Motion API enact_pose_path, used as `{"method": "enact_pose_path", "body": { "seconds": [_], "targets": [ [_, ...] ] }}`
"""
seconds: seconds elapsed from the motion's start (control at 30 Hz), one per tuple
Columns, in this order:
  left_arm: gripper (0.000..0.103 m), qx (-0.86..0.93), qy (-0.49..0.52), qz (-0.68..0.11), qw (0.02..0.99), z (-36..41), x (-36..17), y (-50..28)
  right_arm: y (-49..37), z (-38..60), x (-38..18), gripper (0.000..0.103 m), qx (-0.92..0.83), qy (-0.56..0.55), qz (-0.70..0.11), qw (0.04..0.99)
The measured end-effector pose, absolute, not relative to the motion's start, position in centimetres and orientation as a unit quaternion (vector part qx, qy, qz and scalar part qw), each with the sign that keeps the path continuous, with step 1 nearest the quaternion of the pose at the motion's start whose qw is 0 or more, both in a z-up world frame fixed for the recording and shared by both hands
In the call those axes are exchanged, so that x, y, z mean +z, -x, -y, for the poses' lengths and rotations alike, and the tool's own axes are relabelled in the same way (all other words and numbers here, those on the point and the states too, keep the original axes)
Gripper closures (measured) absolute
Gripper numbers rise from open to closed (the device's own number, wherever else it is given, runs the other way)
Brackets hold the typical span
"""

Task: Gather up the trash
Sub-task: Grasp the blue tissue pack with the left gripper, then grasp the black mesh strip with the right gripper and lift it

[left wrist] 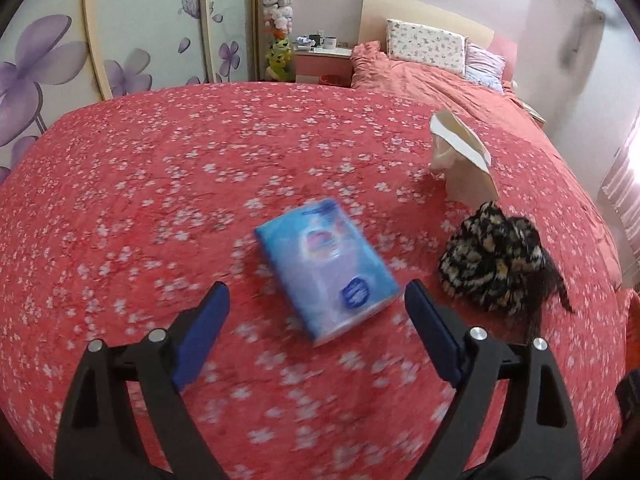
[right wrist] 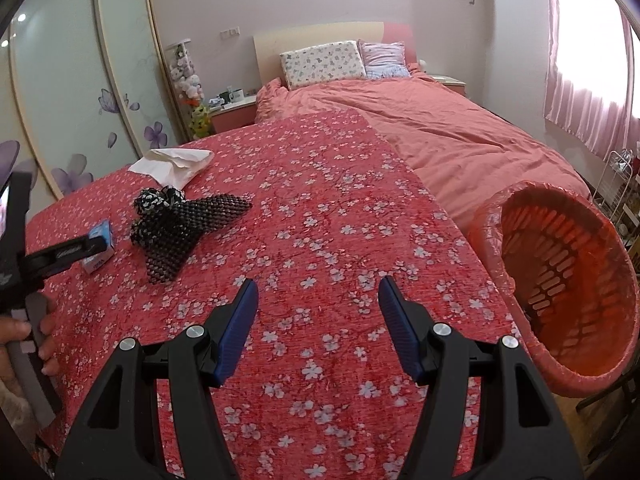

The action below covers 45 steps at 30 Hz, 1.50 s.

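A blue packet point(left wrist: 326, 266) lies flat on the red flowered bedspread point(left wrist: 160, 184), just ahead of my open, empty left gripper point(left wrist: 316, 300). A black-and-white mesh wad point(left wrist: 494, 258) lies to its right, and a crumpled white tissue point(left wrist: 460, 150) lies beyond. In the right wrist view my right gripper point(right wrist: 318, 300) is open and empty over bare bedspread point(right wrist: 320, 200). The mesh wad point(right wrist: 180, 220), the tissue point(right wrist: 176, 162) and the blue packet point(right wrist: 100, 246) lie at far left there, with the left gripper's finger point(right wrist: 68, 254) in front of the packet. An orange-lined trash basket point(right wrist: 560, 280) stands at the right.
A pink duvet point(right wrist: 440, 120) and pillows point(right wrist: 322, 62) lie at the bed's head. A nightstand with cups point(left wrist: 324, 50) and a wardrobe with purple flowers point(left wrist: 80, 52) stand at the left. A wire rack point(right wrist: 616, 192) stands by the curtained window point(right wrist: 588, 72).
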<state>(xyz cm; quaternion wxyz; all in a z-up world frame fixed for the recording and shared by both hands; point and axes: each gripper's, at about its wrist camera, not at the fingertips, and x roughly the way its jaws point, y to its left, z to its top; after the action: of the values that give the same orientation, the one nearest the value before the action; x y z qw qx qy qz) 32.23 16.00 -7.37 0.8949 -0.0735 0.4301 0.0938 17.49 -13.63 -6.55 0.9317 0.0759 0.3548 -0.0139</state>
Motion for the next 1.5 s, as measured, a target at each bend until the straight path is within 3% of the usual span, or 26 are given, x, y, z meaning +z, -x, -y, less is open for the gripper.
{"method": "enact_pose_path", "body": {
  "seconds": [0.13, 0.3, 0.33, 0.53, 0.67, 1.03, 1.5],
  "targets": [
    [0.018, 0.122, 0.058, -0.434, 0.891, -15.4, -7.9, -33.5, -17.6, 13.6, -6.7, 0.041, -0.013, -0.079, -0.358, 0.93],
    [0.043, 0.112, 0.051, -0.438, 0.891, -16.6, -8.2, -33.3, -17.8, 13.4, -6.8, 0.041, -0.007, -0.079, -0.358, 0.93],
    [0.044, 0.104, 0.048, -0.438, 0.892, -17.0, -8.1, -33.2, -17.9, 13.3, -6.8, 0.041, -0.005, -0.078, -0.358, 0.93],
    [0.042, 0.103, 0.056, -0.438, 0.891, -19.2, -8.3, -33.5, -18.5, 12.5, -7.0, 0.041, 0.006, -0.08, -0.362, 0.929],
    [0.051, 0.097, 0.048, -0.435, 0.894, -19.4, -8.2, -33.9, -19.3, 11.6, -7.0, 0.041, 0.016, -0.086, -0.366, 0.927],
    [0.05, 0.095, 0.046, -0.437, 0.893, -19.9, -8.3, -34.6, -21.8, 8.6, -7.1, 0.041, 0.058, -0.104, -0.381, 0.917],
    [0.05, 0.093, 0.05, -0.436, 0.894, -19.7, -8.6, -34.6, -24.5, 3.5, -8.0, 0.052, 0.098, -0.09, -0.406, 0.904]
  ]
}}
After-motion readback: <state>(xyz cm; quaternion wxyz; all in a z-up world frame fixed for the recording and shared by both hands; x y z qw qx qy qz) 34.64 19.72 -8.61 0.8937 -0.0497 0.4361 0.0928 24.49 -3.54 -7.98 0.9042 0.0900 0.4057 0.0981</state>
